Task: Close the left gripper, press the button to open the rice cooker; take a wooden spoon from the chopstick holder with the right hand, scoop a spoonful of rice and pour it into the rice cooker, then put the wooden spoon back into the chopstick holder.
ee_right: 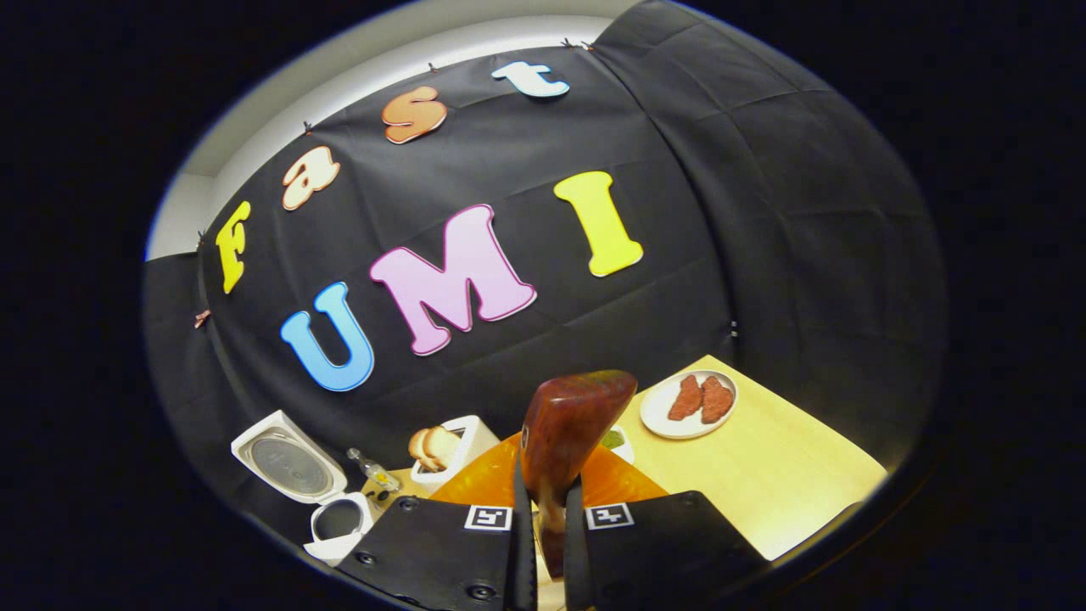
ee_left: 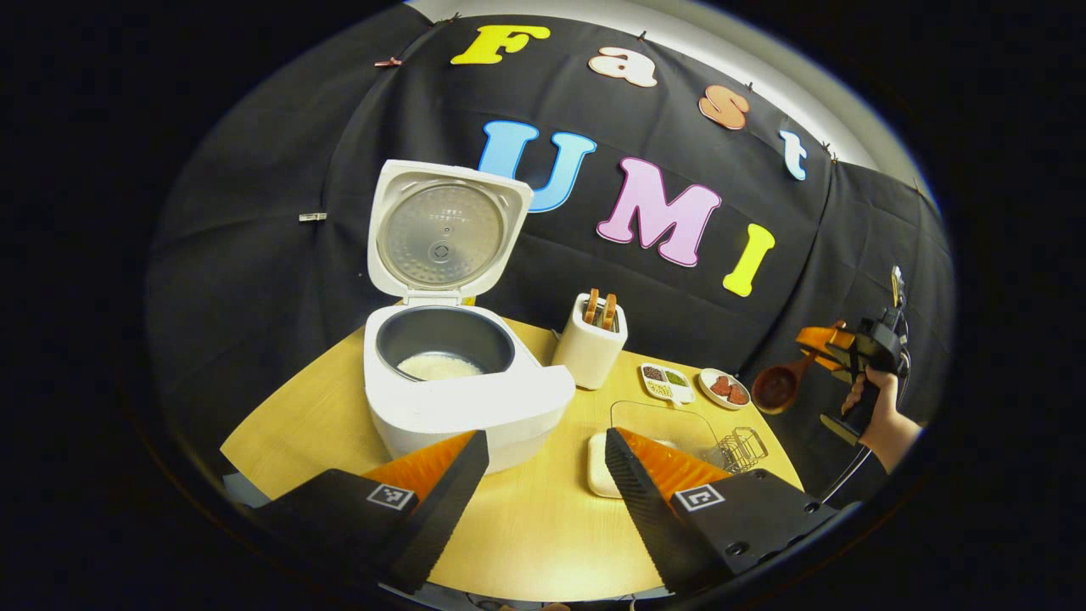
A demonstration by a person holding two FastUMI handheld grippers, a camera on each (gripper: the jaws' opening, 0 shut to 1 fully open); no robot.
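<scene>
The right gripper (ee_right: 543,530), raised off the table's (ee_left: 526,526) right edge, clamped the spoon (ee_right: 564,433); the left gripper (ee_left: 543,475) hovered spread near the open cooker (ee_left: 458,390).

Black cloth wall (ee_left: 280,255) behind a light wooden table (ee_left: 526,526); pale wall strip above.

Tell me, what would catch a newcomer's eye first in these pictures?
Probably the white rice cooker at the left of the wooden table, its lid standing wide open with a little rice in the pot. Next, the wooden spoon, pinched by its handle in the right tongs and held up in the air to the right of the table. The left tongs hang open in front of the cooker.
</scene>
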